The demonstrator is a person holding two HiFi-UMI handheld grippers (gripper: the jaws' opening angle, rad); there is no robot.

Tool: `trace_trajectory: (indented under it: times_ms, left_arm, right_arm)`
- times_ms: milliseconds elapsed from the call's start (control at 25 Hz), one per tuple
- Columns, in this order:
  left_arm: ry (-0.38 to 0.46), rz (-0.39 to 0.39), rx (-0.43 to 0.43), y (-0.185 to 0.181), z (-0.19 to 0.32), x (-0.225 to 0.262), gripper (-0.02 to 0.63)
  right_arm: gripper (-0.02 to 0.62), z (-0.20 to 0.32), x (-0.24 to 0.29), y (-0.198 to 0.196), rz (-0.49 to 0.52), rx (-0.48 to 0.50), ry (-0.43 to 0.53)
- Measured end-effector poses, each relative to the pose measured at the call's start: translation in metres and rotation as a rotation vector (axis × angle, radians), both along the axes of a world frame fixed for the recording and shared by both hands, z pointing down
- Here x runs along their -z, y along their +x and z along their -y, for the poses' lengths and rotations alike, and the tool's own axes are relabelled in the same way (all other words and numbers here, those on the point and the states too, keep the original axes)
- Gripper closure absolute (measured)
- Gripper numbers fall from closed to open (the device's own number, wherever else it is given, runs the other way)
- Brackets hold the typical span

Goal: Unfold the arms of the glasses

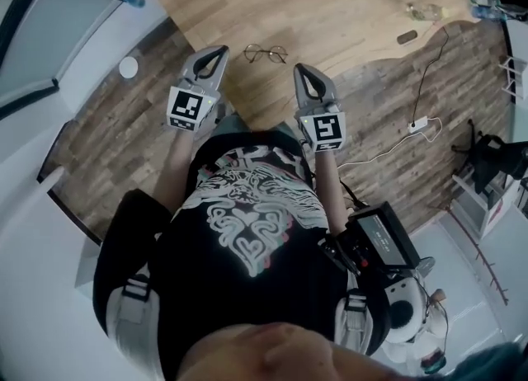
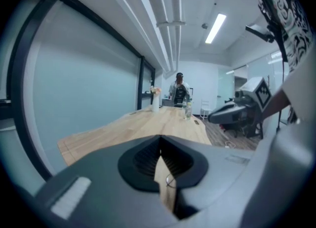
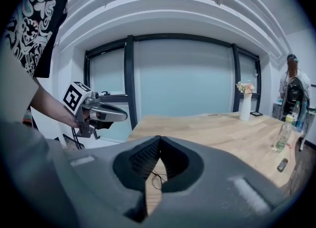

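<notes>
Glasses lie on the wooden table, close to its near edge. They have a thin wire frame and round lenses; too small to tell how the arms sit.

My left gripper sits just left of the glasses, jaws closed tip to tip with nothing between them. My right gripper sits just right of them and a little nearer me, jaws also closed and empty. Neither touches the frame.

Farther along the table, near its right edge: a clear bottle.
</notes>
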State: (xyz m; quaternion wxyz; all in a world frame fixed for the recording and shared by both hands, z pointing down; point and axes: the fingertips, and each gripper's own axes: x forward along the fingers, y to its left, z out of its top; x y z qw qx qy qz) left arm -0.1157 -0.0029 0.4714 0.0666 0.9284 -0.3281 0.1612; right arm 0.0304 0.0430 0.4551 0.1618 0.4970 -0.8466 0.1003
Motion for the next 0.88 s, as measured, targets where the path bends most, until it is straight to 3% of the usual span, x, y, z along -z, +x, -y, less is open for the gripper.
trace_trajectory:
  times_ms: [240,560,760,880]
  left_arm:
    - [0.018,0.088,-0.041,0.025,0.003,0.006,0.617]
    - [0.000,0.100,-0.028,0.043,0.013,0.007,0.617]
    - [-0.046,0.116,-0.084,0.047,0.010,-0.009,0.617]
    - [-0.078,0.173,-0.145,0.048,0.009,-0.029,0.617]
  right_arm:
    - [0.597,0.022,0.002,0.002,0.003,0.075,-0.012]
    - [0.595,0.034,-0.017,0.008,0.007,0.184,-0.050]
    - [0.597,0.038,-0.029,0.008,-0.026,0.207,-0.096]
    - [0.595,0.041,-0.042,0.009,-0.058,0.200,-0.128]
